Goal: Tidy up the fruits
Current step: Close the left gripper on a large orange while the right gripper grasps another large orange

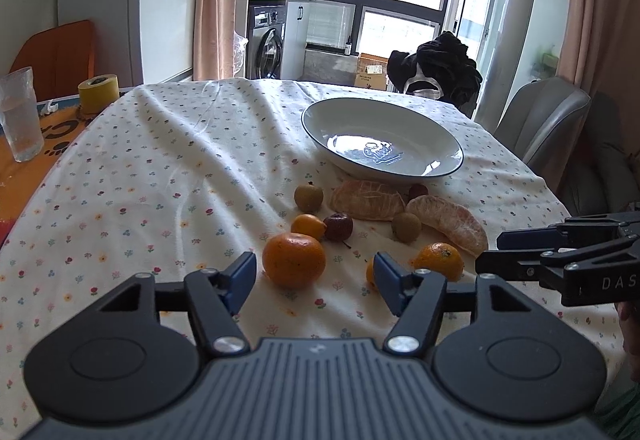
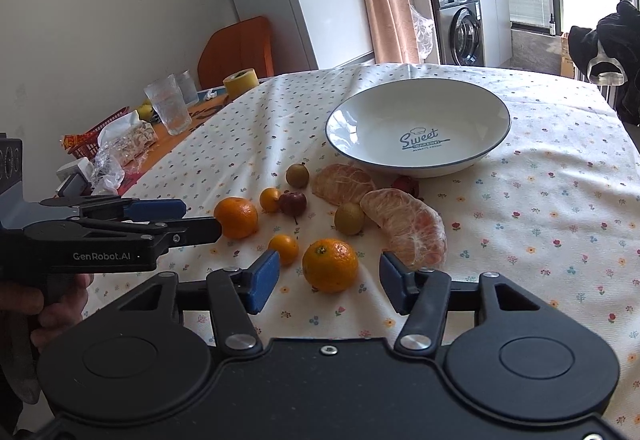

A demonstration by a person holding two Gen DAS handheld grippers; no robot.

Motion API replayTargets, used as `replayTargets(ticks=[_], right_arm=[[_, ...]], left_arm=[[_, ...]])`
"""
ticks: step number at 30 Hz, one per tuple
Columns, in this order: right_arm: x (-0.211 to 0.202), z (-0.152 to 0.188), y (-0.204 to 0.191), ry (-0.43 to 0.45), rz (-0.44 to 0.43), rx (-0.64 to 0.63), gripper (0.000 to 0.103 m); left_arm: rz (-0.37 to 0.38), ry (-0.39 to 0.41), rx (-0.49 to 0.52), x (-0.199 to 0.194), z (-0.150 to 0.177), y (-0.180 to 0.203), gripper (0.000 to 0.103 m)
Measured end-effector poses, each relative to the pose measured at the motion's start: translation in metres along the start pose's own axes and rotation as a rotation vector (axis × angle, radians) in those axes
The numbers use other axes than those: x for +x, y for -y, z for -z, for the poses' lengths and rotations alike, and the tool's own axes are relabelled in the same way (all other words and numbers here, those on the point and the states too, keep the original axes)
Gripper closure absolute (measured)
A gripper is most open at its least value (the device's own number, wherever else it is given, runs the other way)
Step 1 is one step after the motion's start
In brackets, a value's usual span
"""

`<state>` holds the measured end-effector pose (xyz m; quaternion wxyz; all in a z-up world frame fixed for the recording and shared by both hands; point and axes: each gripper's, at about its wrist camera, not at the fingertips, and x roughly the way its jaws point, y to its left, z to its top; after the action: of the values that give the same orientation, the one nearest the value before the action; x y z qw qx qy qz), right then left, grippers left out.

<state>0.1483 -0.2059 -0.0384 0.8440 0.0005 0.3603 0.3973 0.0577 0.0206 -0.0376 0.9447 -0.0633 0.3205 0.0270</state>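
**Fruit loose beside the bowl, both grippers empty**

The fruits lie scattered on the flowered cloth of the counter (image 2: 560,200), just in front of the white bowl (image 2: 496,144), which holds nothing. A mandarin (image 2: 330,264) sits ahead of the right gripper (image 2: 328,284), whose jaws stand wide. Another mandarin (image 1: 294,260) rests before the left gripper (image 1: 316,276), jaws likewise wide. Two peeled halves (image 2: 344,184) lie nearest the bowl.

Empty white bowl (image 2: 418,128), blue rim, upright on cloth. Just before it lie loose fruits: two peeled segments (image 2: 408,226), two mandarins (image 2: 330,265), two kumquats (image 2: 284,249), brown and red small fruits (image 2: 293,203).
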Motion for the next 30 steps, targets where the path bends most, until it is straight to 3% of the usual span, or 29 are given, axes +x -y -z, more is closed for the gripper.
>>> replayTargets(ticks=[13, 17, 20, 30], right_arm=[[0.039, 0.006, -0.004, -0.058, 0.007, -0.007, 0.055], [0.045, 0.006, -0.002, -0.046, 0.016, 0.003, 0.066], [0.044, 0.005, 0.001, -0.040, 0.006, 0.010, 0.066], [0.029, -0.009, 0.005, 0.009, 0.006, 0.018, 0.066]], left_arm=[[0.003, -0.035, -0.024, 0.031, 0.004, -0.007, 0.046], [-0.015, -0.035, -0.035, 0.039, 0.004, -0.009, 0.062], [0.009, -0.040, -0.072, 0.037, 0.000, -0.011, 0.063], [0.005, 0.010, -0.032, 0.025, -0.016, 0.004, 0.063]])
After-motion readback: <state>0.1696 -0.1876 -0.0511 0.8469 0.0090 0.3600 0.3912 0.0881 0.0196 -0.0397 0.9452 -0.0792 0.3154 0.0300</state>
